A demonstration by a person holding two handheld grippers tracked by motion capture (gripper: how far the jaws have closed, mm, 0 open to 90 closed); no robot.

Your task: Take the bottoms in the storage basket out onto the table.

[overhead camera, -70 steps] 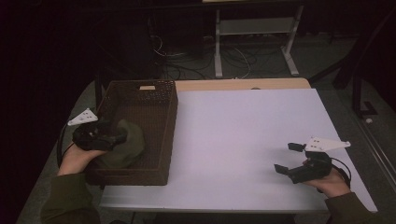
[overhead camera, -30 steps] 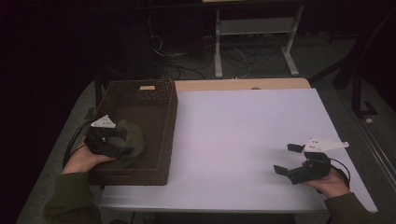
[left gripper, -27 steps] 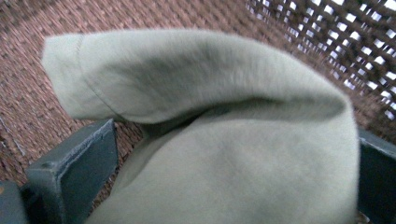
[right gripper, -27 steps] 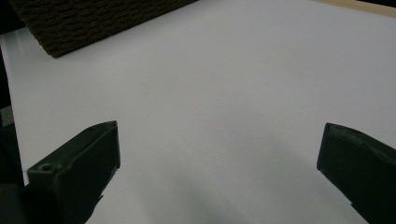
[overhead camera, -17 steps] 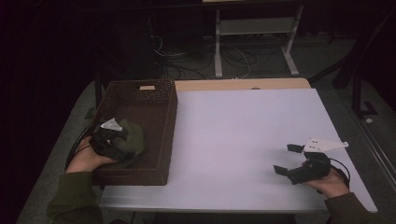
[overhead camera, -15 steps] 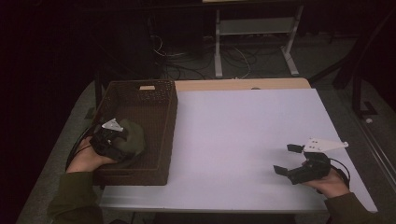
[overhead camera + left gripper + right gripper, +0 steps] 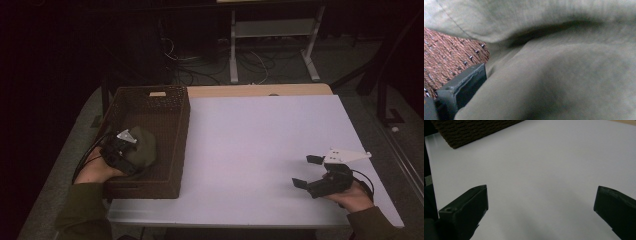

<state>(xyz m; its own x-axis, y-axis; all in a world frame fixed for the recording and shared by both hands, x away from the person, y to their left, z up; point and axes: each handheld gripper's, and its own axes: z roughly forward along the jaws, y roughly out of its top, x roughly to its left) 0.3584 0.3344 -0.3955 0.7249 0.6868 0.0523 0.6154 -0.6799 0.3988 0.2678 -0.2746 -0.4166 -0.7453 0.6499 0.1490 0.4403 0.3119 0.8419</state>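
My left tool (image 7: 131, 161) digs into the olive-green crumpled cloth (image 7: 142, 147) in the brown wicker basket (image 7: 172, 100) to grab it; grip unclear. Right tool (image 7: 303, 171) released, parked.

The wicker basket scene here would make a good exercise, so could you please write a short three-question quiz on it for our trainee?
1. True or false: the olive-green cloth lies inside the brown wicker basket.
2. Which gripper is pushed into the cloth? A) the left gripper B) the right gripper
3. Fill in: the right gripper's jaws stand wide ____ above the white tabletop.

Key
1. True; it sits at the basket's near end.
2. A; the left gripper view shows one black jaw against the fabric, with the other jaw hidden.
3. Open, with nothing between them.
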